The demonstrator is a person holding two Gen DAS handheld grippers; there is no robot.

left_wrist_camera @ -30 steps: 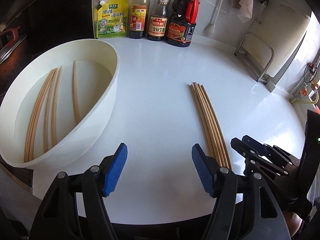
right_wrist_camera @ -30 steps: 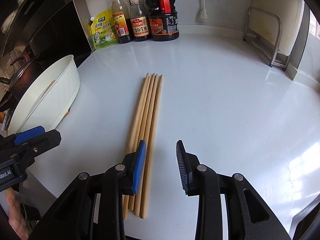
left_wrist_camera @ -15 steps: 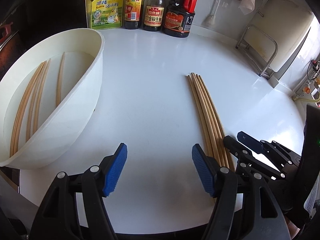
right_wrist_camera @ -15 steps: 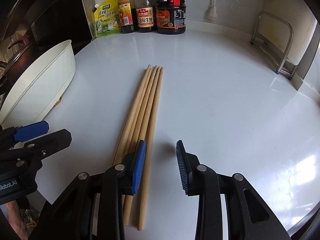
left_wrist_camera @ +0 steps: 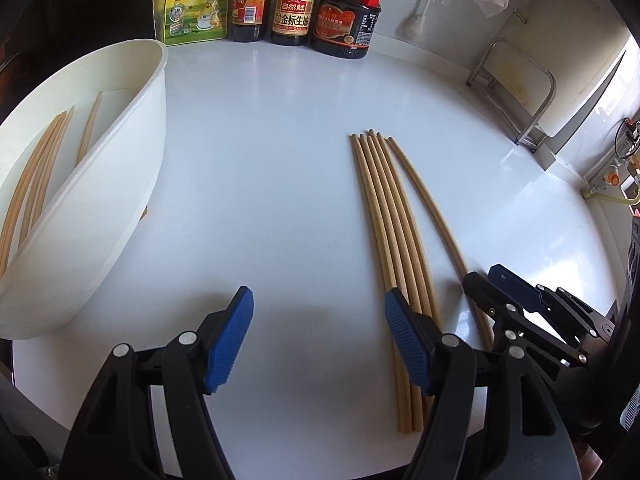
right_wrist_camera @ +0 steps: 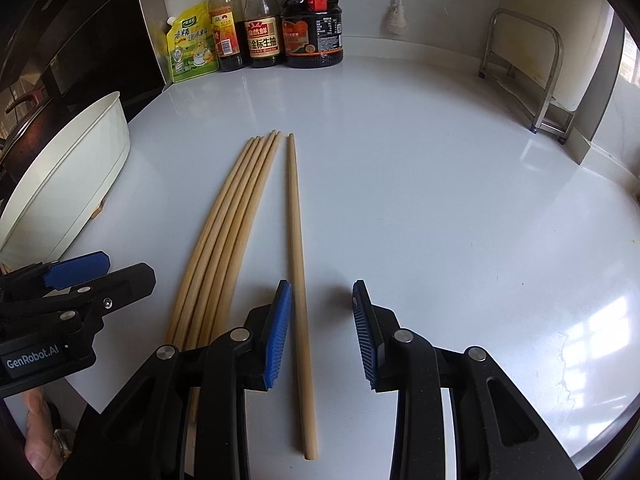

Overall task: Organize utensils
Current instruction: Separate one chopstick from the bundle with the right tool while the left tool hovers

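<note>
Several wooden chopsticks lie in a bundle on the white counter; the bundle also shows in the right wrist view. One chopstick lies apart to the right of the bundle. My right gripper is open, its jaws straddling that single chopstick's near part. My left gripper is open and empty, left of the bundle. A white basin at the left holds several more chopsticks.
A yellow seasoning pouch and three sauce bottles stand along the back wall. A metal rack stands at the back right. A dark stove area lies left of the basin.
One chopstick now lies apart to the right of the bundle, between my right gripper's jaws, which have opened wider. Both grippers have moved a little; the basin sits farther left in view.
</note>
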